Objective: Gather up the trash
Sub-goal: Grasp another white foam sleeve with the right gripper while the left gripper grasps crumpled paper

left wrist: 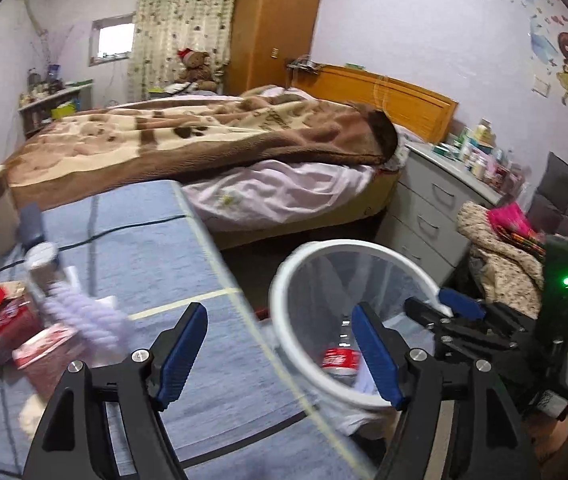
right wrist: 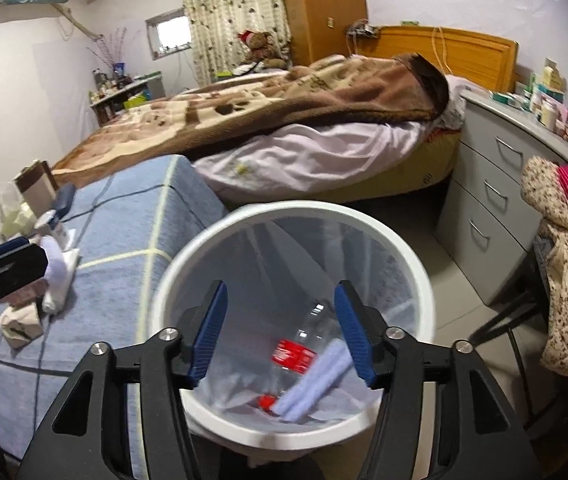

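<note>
left hand-held gripper (left wrist: 280, 354): open, empty
right hand-held gripper (right wrist: 282, 334): open above bin (right wrist: 412, 258)
red cartons (left wrist: 24, 332): blurry, probably light and crushable, pinch the flat sides

No legible text is present: the red label (right wrist: 294, 356) on the clear plastic bottle (right wrist: 308, 344) inside the white trash bin (right wrist: 424, 280) carries white lettering that is too blurred to read.
</note>
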{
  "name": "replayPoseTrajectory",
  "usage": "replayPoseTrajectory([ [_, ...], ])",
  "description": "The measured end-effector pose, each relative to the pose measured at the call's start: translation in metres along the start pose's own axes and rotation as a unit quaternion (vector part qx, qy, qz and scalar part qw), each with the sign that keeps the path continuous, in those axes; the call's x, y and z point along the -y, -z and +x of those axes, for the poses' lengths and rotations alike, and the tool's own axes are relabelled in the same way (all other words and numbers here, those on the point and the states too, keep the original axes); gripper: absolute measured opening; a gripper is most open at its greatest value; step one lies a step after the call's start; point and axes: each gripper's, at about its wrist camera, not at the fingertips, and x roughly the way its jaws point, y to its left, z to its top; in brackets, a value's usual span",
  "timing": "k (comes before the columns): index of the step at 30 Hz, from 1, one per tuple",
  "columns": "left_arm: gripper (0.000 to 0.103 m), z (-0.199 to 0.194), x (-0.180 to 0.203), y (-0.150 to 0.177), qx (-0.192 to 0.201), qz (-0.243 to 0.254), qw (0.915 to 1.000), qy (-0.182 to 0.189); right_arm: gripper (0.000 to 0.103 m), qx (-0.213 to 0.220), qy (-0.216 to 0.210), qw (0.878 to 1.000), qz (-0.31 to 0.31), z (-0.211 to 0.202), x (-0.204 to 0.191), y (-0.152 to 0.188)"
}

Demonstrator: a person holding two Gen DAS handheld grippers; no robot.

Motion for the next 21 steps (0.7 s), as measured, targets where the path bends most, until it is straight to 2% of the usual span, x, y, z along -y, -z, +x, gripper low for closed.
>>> replayPoseTrajectory([
  [13, 0.075, -0.047, -0.093, 0.025, 0.019, -0.061, 0.9947, -0.08, 0.065, 0.012, -0.078, 0.995, -0.058, 0.015, -0.072, -0.007],
  [21, 0.075, -0.063, -0.133, 0.037, 0.02, -0.079, 0.9909, -0.107, 0.065, 0.012, -0.115, 0.988, -0.101, 0.024, -0.112, -0.013],
])
